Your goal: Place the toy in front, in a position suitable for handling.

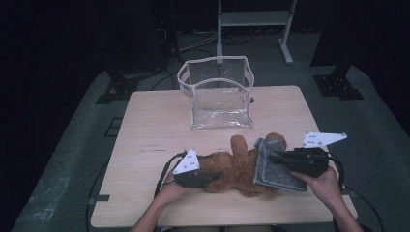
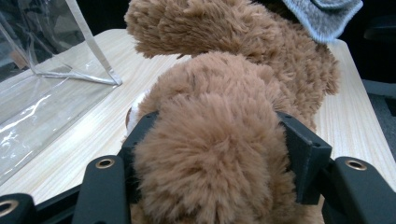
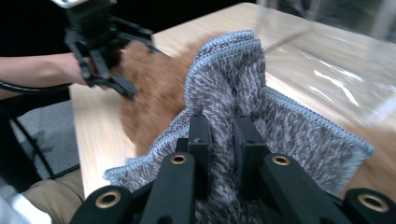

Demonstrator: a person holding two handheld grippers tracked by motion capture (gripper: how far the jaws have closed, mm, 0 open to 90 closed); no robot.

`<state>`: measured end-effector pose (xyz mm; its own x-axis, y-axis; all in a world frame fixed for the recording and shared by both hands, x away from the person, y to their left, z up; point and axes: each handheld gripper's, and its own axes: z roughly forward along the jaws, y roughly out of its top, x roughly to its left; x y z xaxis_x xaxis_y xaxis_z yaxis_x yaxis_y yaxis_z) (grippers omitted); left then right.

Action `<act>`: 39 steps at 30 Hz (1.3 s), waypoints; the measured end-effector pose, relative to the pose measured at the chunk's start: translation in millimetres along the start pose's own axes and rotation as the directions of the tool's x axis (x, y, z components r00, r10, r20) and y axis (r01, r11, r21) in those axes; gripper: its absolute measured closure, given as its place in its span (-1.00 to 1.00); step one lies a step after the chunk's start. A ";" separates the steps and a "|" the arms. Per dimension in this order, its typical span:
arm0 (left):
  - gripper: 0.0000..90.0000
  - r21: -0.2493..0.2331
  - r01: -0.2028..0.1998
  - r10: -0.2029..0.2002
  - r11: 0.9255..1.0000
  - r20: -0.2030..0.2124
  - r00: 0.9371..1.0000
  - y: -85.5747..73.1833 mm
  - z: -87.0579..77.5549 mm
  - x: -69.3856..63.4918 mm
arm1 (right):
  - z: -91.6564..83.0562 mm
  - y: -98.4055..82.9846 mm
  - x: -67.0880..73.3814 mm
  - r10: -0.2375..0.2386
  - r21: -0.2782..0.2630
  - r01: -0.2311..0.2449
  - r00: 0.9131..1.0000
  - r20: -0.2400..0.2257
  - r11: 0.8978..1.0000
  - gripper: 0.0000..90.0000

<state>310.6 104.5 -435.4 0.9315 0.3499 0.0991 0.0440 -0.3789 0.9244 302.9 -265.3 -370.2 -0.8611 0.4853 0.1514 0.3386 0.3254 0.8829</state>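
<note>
The wooden table (image 1: 150, 140) spreads out under my arms, and at its twelve o'clock edge stands the clear plastic bag (image 1: 218, 94), upright and open at the top, with white trim along its rim. In my left gripper view the same bag (image 2: 42, 93) sits at about ten o'clock, its wall close beside the toy.

Toward six o'clock from the bag, well apart from it, the brown teddy bear (image 1: 237, 166) lies flat across the table. A grey cloth (image 1: 275, 166) with a pale blue stitched edge is draped over the bear's three o'clock end.

My left gripper (image 1: 205, 176) comes in from the bear's nine o'clock side. Its jaws stand on either side of a thick furry limb of the teddy bear (image 2: 219, 140) and press into the plush, so I have that limb pinched.

My right gripper (image 1: 278, 157) reaches in from three o'clock. Its jaws are drawn close together on a bunched fold of the grey cloth (image 3: 224, 88), pinching it, while the rest of the cloth hangs over the brown fur.
</note>
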 end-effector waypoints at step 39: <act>-0.01 -0.050 0.128 -0.127 0.991 0.017 0.992 -9.5 1.5 3.8 | 25.0 -27.4 -13.3 0.035 0.046 -0.035 0.999 -0.005 0.998 0.79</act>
<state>314.2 108.2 -444.3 0.9242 0.3809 -0.0257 0.1450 -0.2879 0.9466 314.6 -260.4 -407.5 -0.8507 0.4921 0.1847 0.3855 0.3453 0.8556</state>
